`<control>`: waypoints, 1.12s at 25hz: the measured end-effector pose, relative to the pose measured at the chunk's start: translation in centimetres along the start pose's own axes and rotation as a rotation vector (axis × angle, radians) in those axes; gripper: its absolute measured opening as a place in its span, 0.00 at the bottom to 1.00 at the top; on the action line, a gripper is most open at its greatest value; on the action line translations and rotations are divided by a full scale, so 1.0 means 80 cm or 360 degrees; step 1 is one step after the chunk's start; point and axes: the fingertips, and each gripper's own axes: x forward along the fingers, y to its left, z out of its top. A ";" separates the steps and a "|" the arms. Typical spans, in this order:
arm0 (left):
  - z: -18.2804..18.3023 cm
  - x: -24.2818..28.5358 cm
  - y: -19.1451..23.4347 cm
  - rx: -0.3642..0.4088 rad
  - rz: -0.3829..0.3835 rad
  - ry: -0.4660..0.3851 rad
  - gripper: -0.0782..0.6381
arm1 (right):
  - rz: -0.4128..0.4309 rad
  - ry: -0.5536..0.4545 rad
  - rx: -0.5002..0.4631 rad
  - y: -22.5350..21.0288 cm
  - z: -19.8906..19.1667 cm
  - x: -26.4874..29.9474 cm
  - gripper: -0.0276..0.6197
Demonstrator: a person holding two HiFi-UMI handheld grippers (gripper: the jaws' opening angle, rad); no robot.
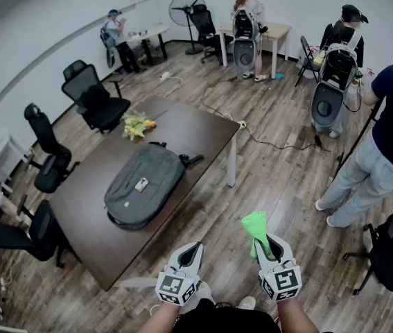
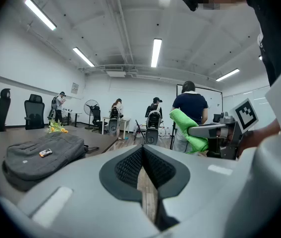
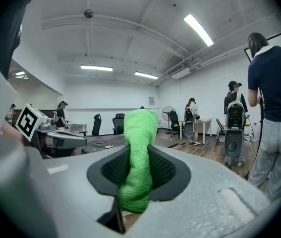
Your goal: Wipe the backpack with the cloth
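A grey backpack (image 1: 143, 184) lies flat on the dark table (image 1: 203, 134), with a small tag on its top; in the left gripper view the backpack (image 2: 41, 157) is low at the left. My right gripper (image 1: 263, 244) is shut on a green cloth (image 1: 256, 226), held over the floor to the right of the table; the cloth (image 3: 139, 157) stands bunched between the jaws. My left gripper (image 1: 190, 254) is shut with nothing in it, near the table's front corner. The left gripper view also shows the cloth (image 2: 190, 130).
Yellow flowers (image 1: 136, 125) lie at the table's far end. Black office chairs (image 1: 93, 96) stand to the left. A person in a dark top (image 1: 383, 144) stands at the right, near a black chair (image 1: 392, 252). Other people stand by far desks.
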 end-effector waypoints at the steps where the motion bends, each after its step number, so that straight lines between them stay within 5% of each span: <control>1: 0.000 0.000 0.001 -0.0004 0.0000 -0.0003 0.14 | 0.0000 0.0002 -0.0001 0.000 0.000 0.000 0.18; 17: -0.004 0.004 0.034 -0.0036 -0.0011 0.0015 0.14 | 0.0068 0.0011 0.0027 0.024 0.004 0.040 0.19; 28: -0.002 -0.020 0.151 -0.0056 0.0087 -0.0013 0.14 | 0.0160 -0.0011 0.0010 0.093 0.024 0.142 0.19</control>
